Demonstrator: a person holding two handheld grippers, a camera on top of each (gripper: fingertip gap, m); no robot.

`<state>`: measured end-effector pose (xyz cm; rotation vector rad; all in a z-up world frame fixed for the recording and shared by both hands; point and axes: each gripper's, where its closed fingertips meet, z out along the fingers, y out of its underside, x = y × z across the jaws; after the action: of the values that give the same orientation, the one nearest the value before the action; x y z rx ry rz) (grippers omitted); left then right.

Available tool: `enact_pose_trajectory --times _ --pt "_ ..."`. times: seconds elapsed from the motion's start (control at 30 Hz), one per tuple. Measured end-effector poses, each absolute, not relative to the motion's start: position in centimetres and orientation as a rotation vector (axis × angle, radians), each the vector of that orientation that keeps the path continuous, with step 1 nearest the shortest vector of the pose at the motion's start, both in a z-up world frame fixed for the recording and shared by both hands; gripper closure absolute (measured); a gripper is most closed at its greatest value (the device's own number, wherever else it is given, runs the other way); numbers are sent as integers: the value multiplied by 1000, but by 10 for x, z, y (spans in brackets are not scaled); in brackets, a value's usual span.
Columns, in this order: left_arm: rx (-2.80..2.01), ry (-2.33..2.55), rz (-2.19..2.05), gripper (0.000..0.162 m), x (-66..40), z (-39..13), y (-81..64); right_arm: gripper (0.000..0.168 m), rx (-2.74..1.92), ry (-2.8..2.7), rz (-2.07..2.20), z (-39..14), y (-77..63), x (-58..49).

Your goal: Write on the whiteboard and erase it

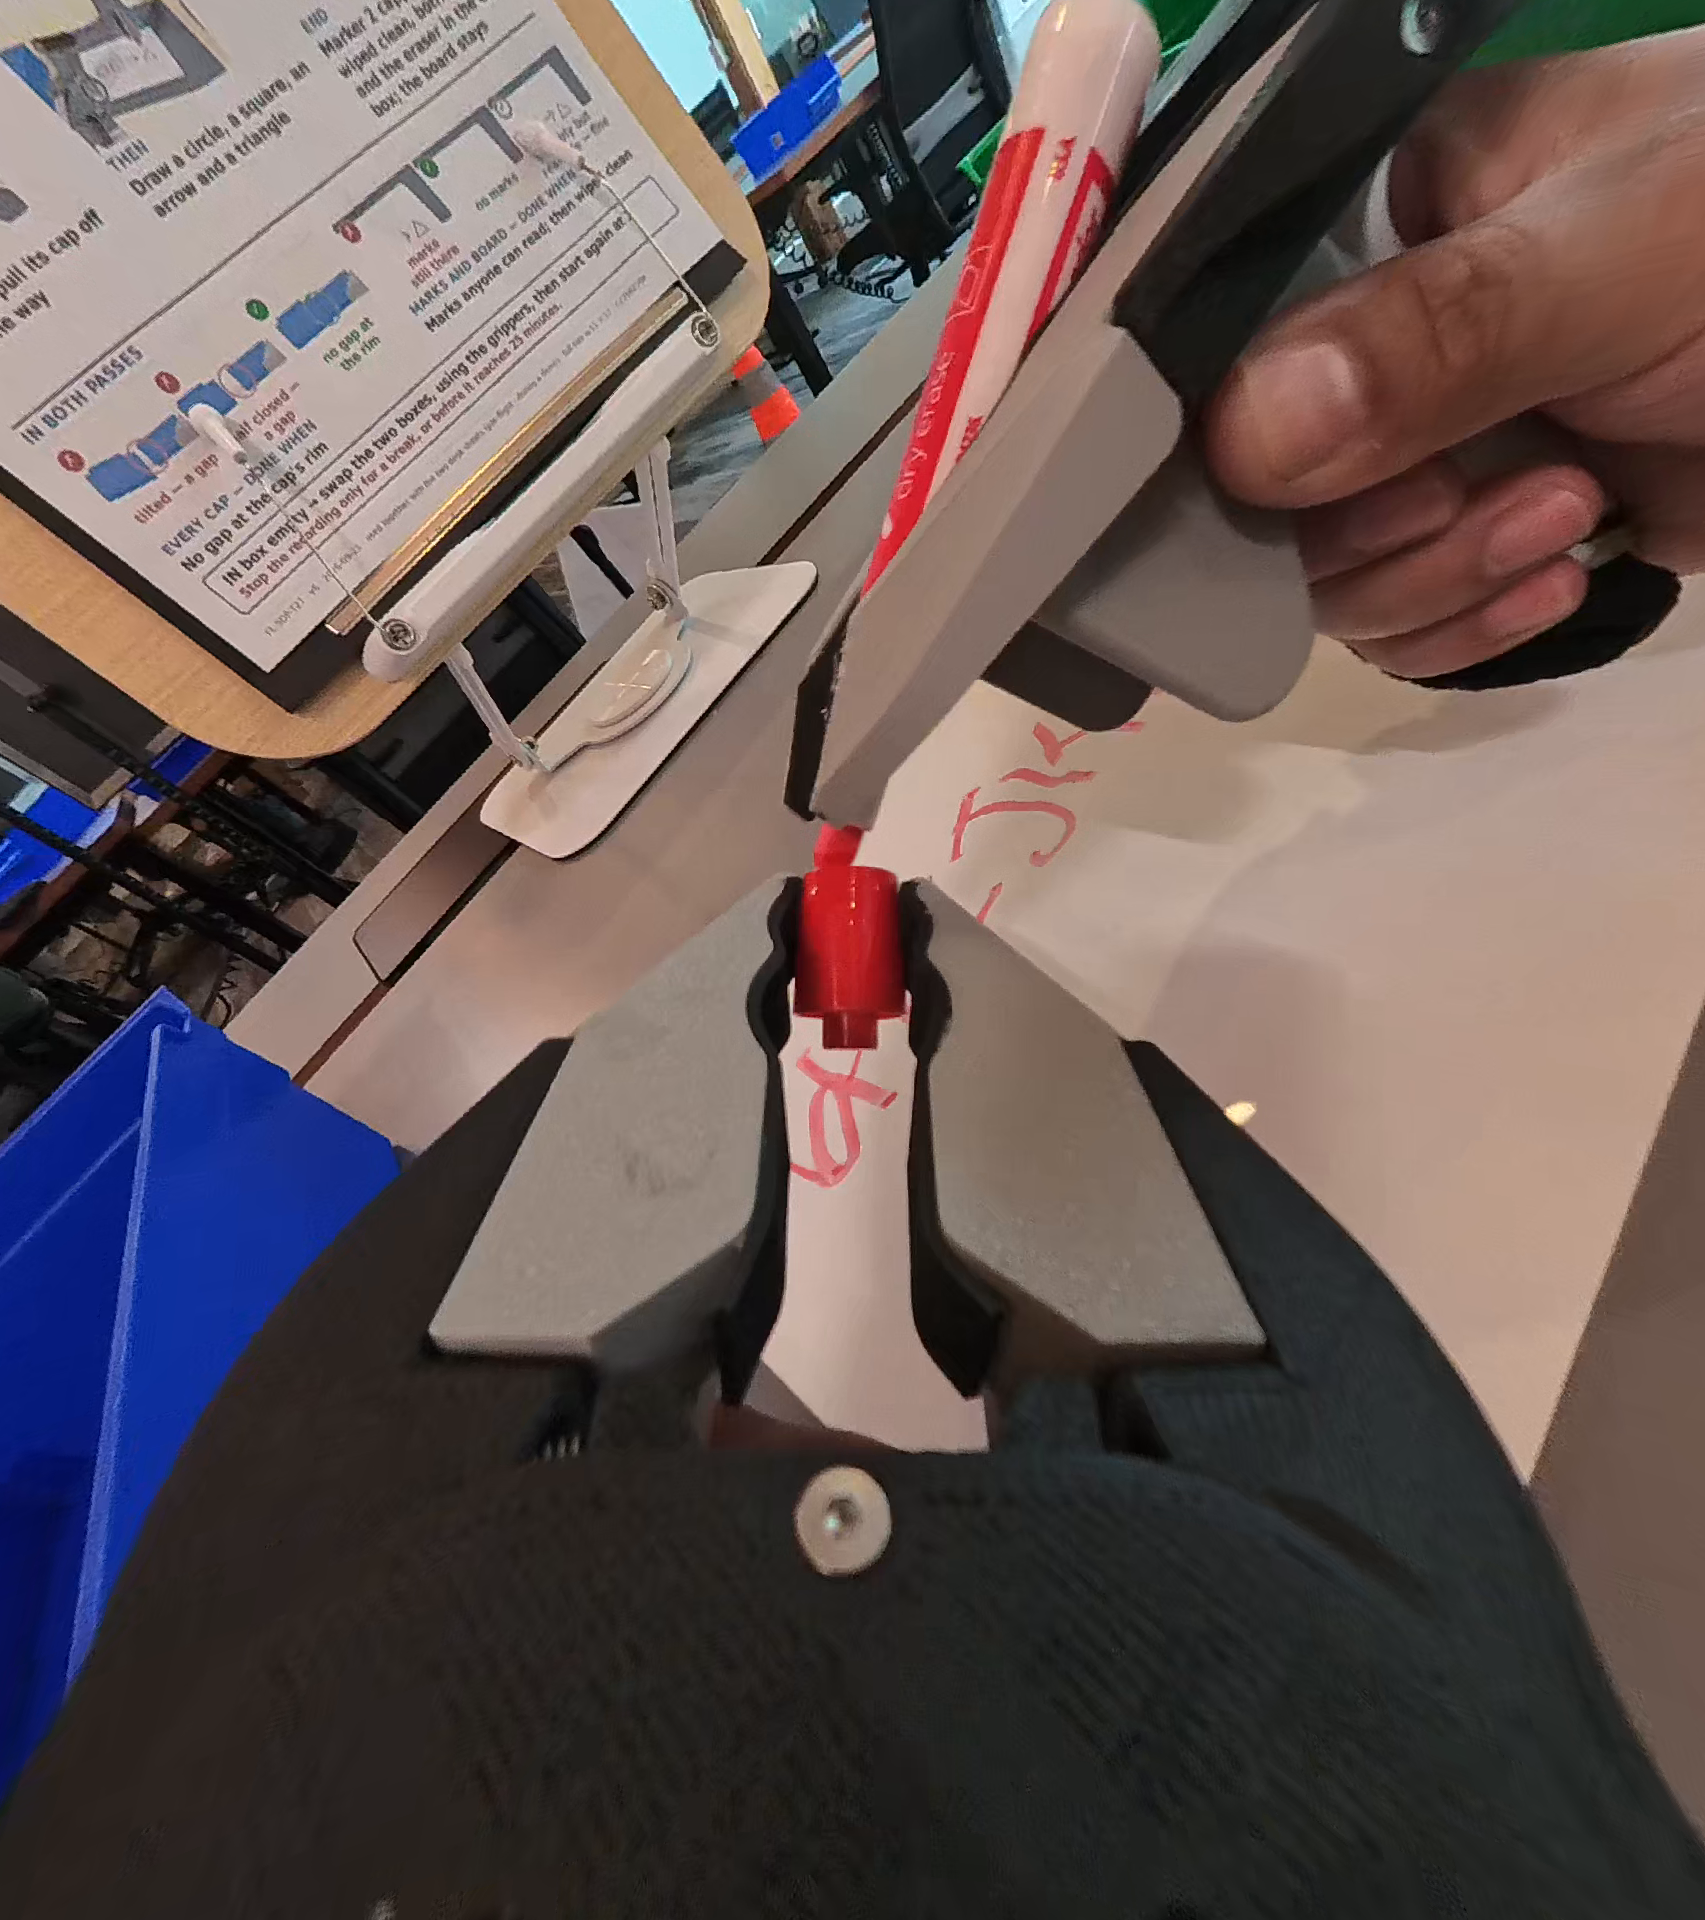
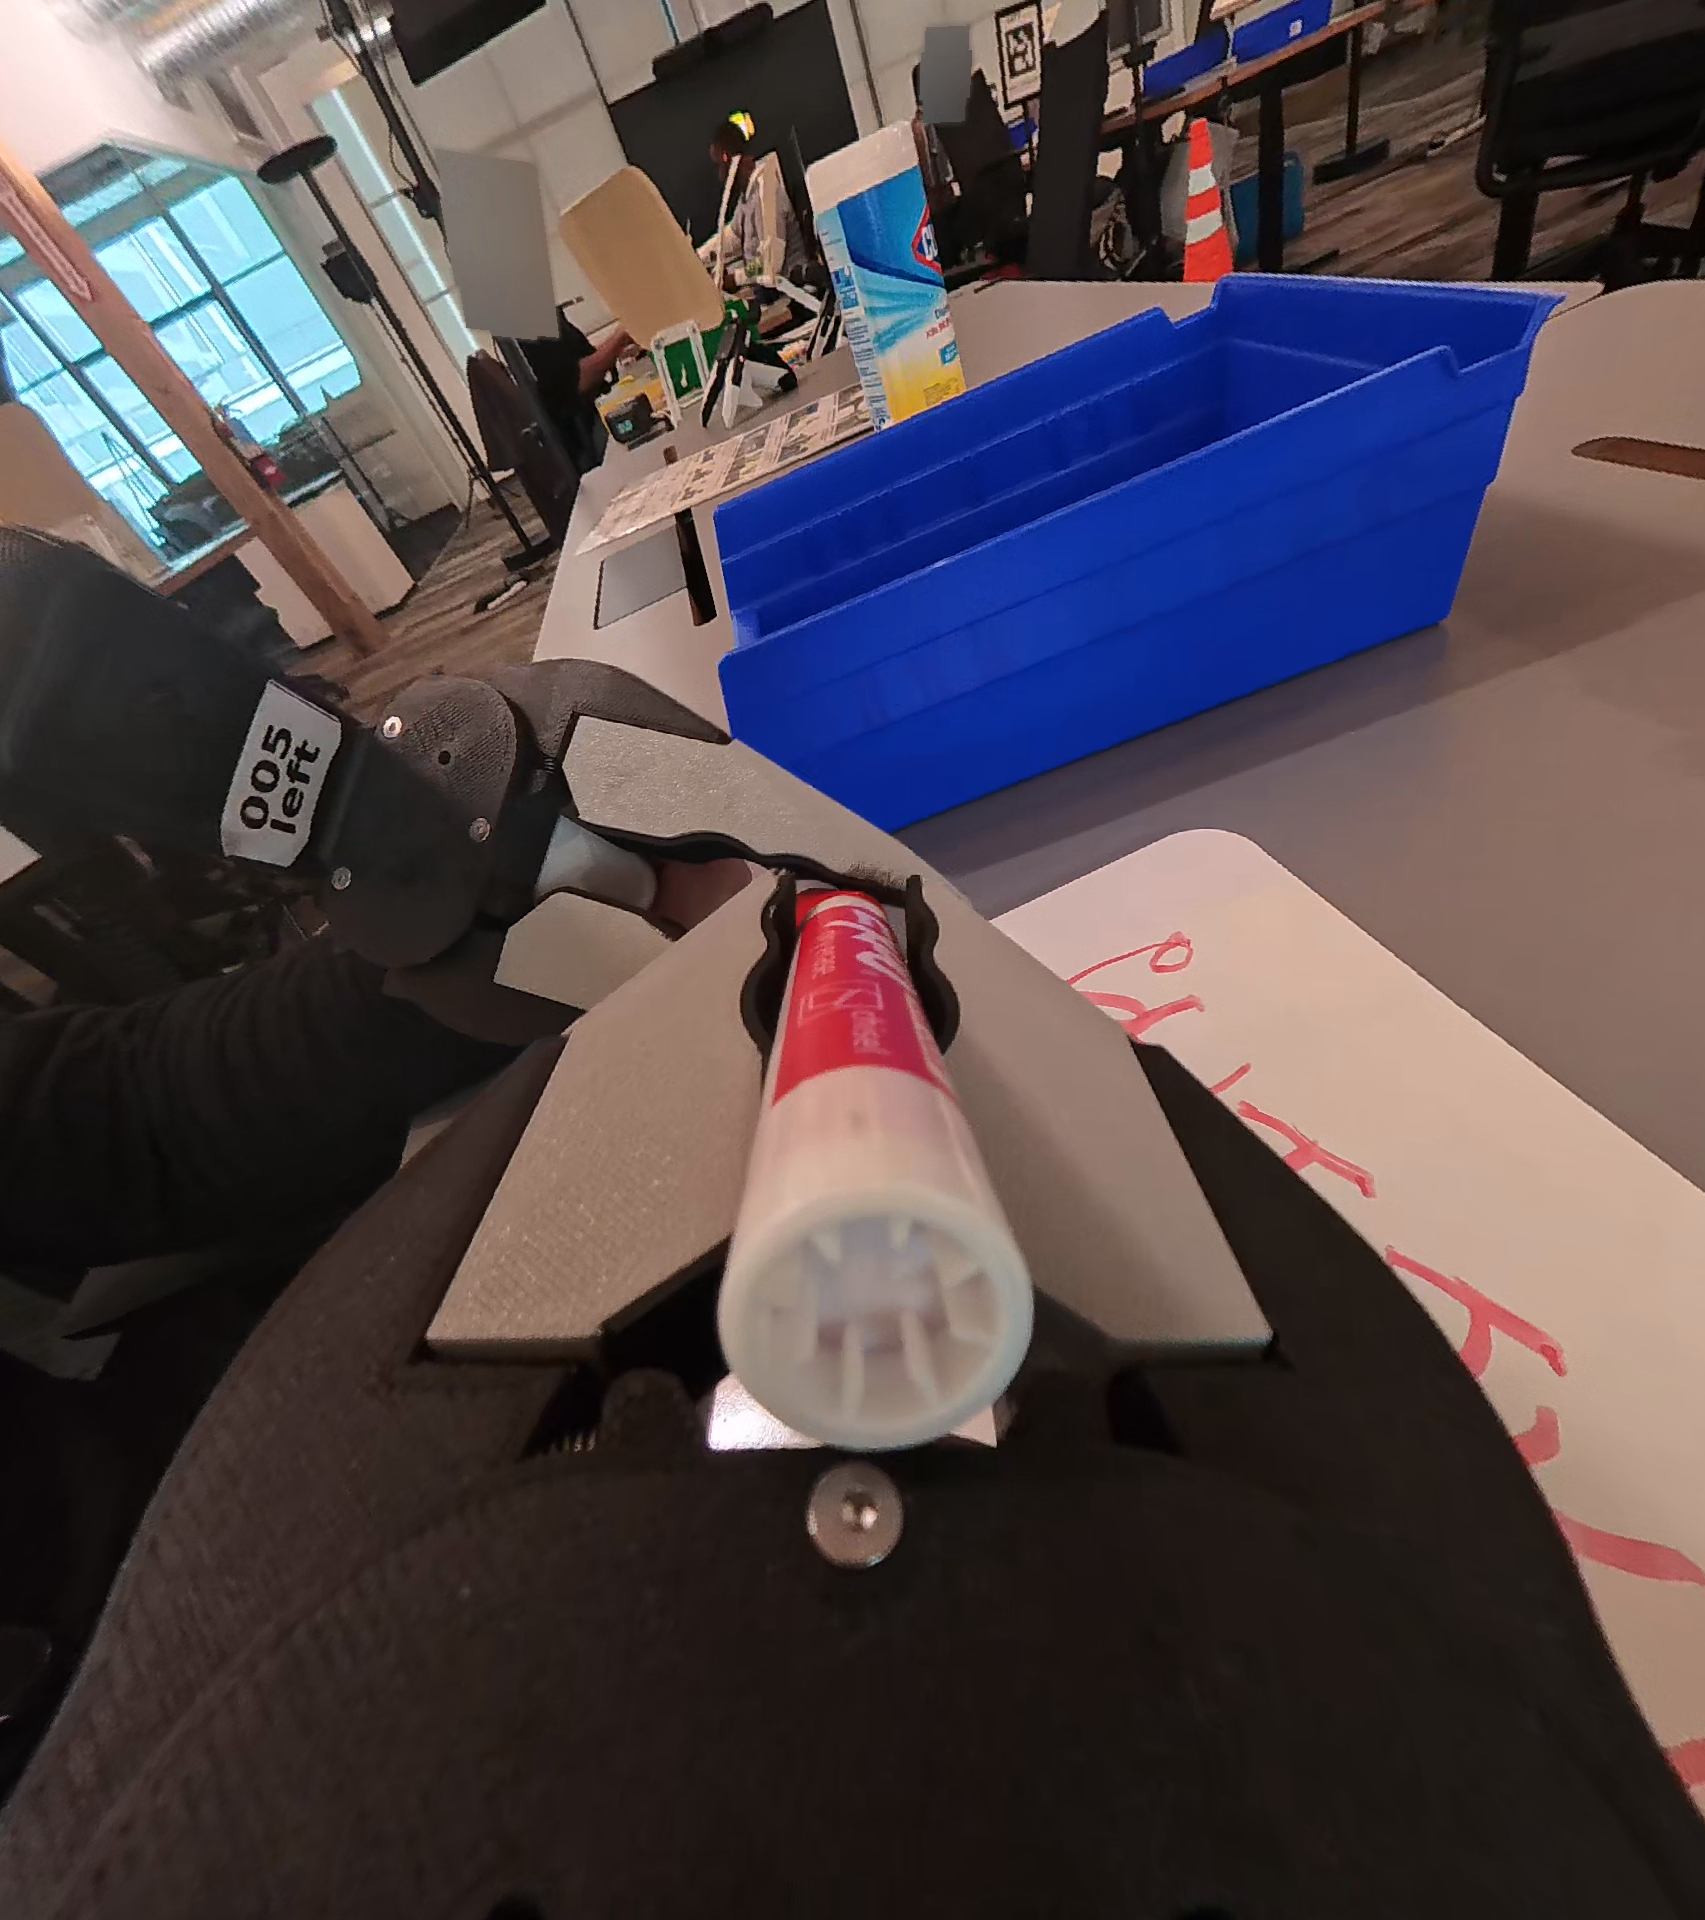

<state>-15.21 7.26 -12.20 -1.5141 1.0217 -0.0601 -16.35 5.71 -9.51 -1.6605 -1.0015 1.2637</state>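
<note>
My left gripper (image 1: 848, 920) is shut on a red marker cap (image 1: 848, 961), open end facing away from me. My right gripper (image 2: 853, 904) is shut on a red and white marker (image 2: 858, 1049). In the left wrist view this marker (image 1: 1024, 312) slants down from the upper right, and its red tip (image 1: 835, 844) is just above the cap's mouth. The right gripper (image 1: 827, 790) shows there too, held by a hand (image 1: 1554, 364). Below lies the whiteboard (image 1: 1347, 987), also in the right wrist view (image 2: 1450, 1091), with red marks (image 2: 1243, 1039). The left gripper (image 2: 723, 868) meets mine at the fingertips.
A blue bin (image 1: 48, 1403) stands to the left of the whiteboard; in the right wrist view a blue bin (image 2: 1139, 623) lies beyond it on the grey table (image 2: 1606, 831). An instruction sheet (image 1: 308, 260) leans on a white stand (image 1: 650, 707). A wipes canister (image 2: 889, 291) stands farther back. My left and right fingertips are right by each other.
</note>
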Motion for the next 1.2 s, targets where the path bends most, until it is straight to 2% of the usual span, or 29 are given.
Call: enact_pose_trajectory --times 0.5,0.83,1.2 --pt "-1403 1047 -41 146 -145 -110 64 150 -1687 -1052 1374 -99 45 -166" --pt "-1340 1055 -49 146 -141 -102 57 150 -1695 -962 1636 -90 39 -164" --pt "-1317 1140 -113 147 -133 -109 45 152 -1751 -1110 1587 -101 24 -162"
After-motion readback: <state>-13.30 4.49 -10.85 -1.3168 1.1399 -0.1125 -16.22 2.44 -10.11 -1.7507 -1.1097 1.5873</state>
